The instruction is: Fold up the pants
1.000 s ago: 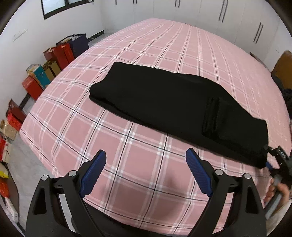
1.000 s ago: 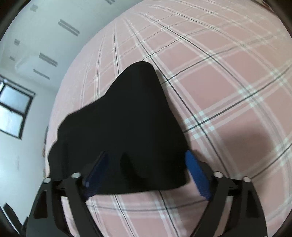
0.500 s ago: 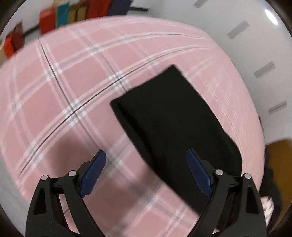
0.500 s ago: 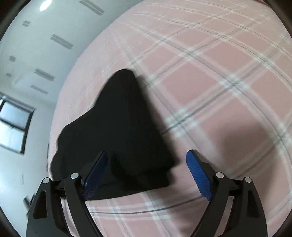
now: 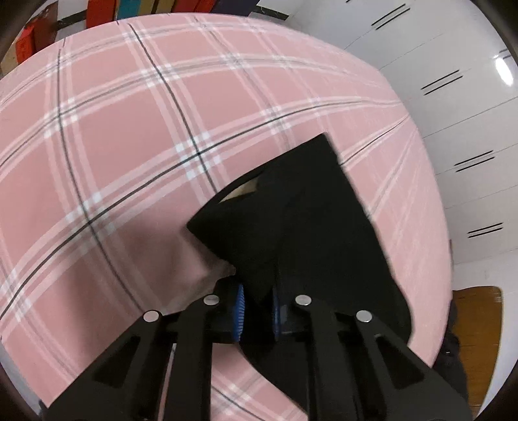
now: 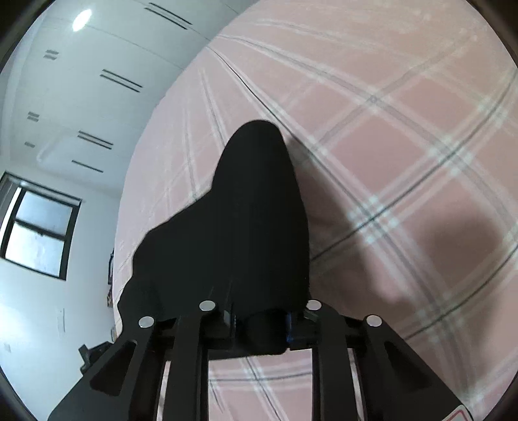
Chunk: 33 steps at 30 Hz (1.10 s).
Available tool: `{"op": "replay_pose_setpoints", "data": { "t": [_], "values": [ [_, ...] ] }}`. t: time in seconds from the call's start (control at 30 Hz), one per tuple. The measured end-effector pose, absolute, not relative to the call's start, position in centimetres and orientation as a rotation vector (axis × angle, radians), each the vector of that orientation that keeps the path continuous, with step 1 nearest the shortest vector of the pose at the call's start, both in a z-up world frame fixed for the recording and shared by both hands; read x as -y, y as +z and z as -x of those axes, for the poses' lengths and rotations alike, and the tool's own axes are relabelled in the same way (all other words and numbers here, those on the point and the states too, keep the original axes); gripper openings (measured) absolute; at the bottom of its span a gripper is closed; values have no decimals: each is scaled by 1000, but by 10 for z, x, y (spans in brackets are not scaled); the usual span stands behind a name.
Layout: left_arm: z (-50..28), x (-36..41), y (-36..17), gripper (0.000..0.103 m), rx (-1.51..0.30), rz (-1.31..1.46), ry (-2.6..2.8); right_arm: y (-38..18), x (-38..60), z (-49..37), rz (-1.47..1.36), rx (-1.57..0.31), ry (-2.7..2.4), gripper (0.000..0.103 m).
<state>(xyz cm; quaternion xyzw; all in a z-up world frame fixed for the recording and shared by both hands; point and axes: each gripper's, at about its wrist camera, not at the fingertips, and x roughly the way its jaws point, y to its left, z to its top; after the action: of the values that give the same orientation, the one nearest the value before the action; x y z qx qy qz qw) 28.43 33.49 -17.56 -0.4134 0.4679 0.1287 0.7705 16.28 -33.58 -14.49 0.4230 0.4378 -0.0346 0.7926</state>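
The black pants [image 5: 310, 220] lie folded lengthwise on the pink plaid bed [image 5: 123, 155]. My left gripper [image 5: 257, 311] is shut on one end of the pants, with the cloth pinched between its blue pads and lifted off the bed. In the right wrist view the pants [image 6: 255, 226] stretch away from me, and my right gripper [image 6: 260, 319] is shut on the other end of the cloth. The pinched edges are hidden between the jaws.
White wardrobe doors [image 5: 453, 97] stand past the bed's far side. Coloured boxes and bags [image 5: 106, 9] line the floor by the wall. A brown wooden piece [image 5: 476, 324] sits at the right. A window [image 6: 39, 233] is in the wall at the left.
Both grippers were open over the ends of the pants; both have now closed on the cloth. The left end is lifted off the bed.
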Motion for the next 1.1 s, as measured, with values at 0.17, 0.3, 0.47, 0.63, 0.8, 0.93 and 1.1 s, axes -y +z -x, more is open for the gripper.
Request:
{"op": "replay_pose_setpoints", "data": {
  "t": [0.17,0.3,0.47,0.63,0.8,0.93,1.1],
  "values": [
    [-252,-320,-140,11,-1016,904,177,-115,362,-128,-832,-959,-73,15],
    [-202,-288,-142,11,-1099,922,100,-119,406,-66,-854,-986,-138,15],
    [-155,-240,-166,12,-1177,761,135,-159,435,-26,-719,-1160,-229,29],
    [-143,-233,-155,17,-1136,698,175,-106,375,-26,-343,-1044,-330,41],
    [-158,-219,-140,17,-1140,597,176,-65,295,-43,-30,-867,-246,68],
    [-152,-229,-145,17,-1159,624,181,-70,326,-41,-40,-917,-361,70],
    [-148,-238,-162,18,-1169,644,173,-68,312,-52,-140,-974,-179,70]
  ]
}}
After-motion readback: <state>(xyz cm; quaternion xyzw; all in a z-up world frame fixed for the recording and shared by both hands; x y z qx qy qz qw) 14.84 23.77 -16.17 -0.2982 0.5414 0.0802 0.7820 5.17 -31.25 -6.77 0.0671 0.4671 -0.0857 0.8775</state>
